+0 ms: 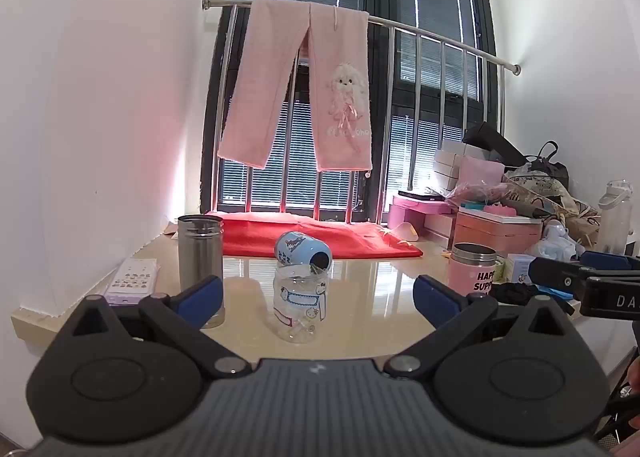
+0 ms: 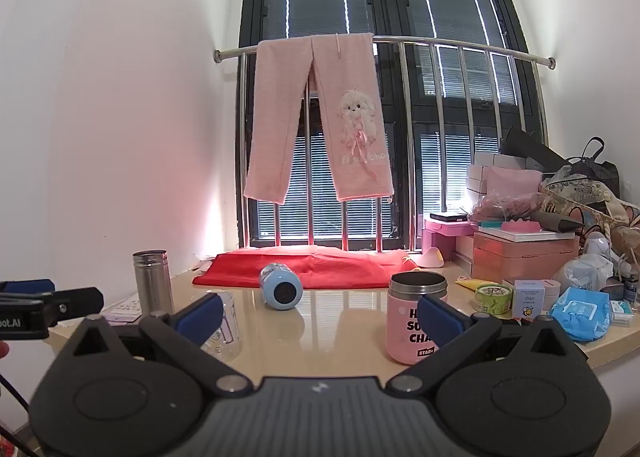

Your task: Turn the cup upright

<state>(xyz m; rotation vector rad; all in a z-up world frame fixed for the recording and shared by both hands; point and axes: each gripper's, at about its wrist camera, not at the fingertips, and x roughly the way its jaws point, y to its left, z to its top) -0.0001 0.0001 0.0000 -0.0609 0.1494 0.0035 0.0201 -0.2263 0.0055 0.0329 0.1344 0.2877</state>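
Observation:
A light blue cup (image 1: 303, 249) lies on its side on the beige counter (image 1: 372, 297), its dark mouth toward me; it also shows in the right wrist view (image 2: 280, 285). My left gripper (image 1: 318, 297) is open and empty, with a clear printed plastic cup (image 1: 300, 303) standing upright between its fingers but apart from them. My right gripper (image 2: 320, 317) is open and empty, well short of the blue cup. The right gripper shows at the right edge of the left wrist view (image 1: 560, 277), and the left gripper at the left edge of the right wrist view (image 2: 48, 309).
A steel tumbler (image 1: 201, 257) stands left. A pink steel-rimmed jar (image 2: 414, 317) stands right. A red cloth (image 2: 308, 269) lies behind the cups under a railing with pink trousers (image 2: 320, 117). Boxes, bags and packets (image 2: 560, 257) crowd the right side. A sticker sheet (image 1: 132, 281) lies far left.

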